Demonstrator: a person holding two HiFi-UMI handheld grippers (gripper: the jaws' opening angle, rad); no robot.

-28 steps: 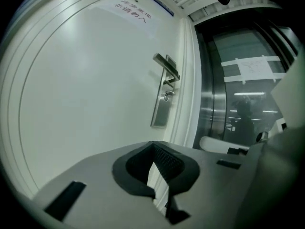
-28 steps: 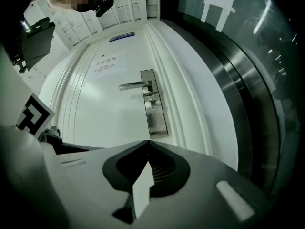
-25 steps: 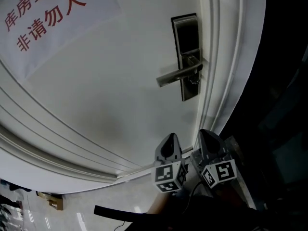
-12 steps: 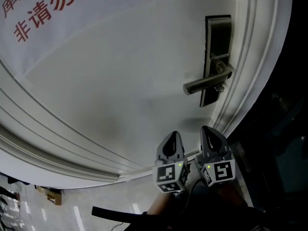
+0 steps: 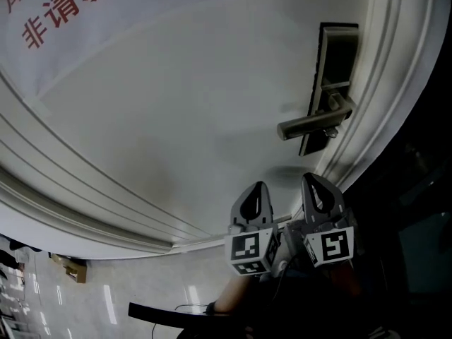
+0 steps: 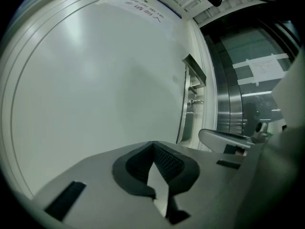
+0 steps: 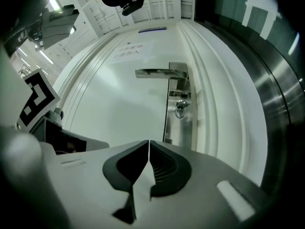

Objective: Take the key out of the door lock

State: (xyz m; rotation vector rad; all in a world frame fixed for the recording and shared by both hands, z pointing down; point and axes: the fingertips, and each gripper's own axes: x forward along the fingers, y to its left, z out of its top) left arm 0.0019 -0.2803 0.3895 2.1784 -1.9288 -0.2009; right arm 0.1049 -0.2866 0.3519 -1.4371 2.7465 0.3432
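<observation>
Presently the left gripper (image 6: 153,144) and right gripper (image 7: 149,142) are closed tight on nothing. The key (image 7: 181,107) is seated in the lock plate (image 7: 172,130) under the lever handle (image 7: 157,73), well apart from both. The right jaws are best opened early and squared to the key head.

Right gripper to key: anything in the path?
Nothing visible. From the right gripper, jaws shut and empty, the key in the lock plate shows unobstructed across open space. The lever handle sits just above the key, off the straight line but close enough that it may crowd the grasp.
</observation>
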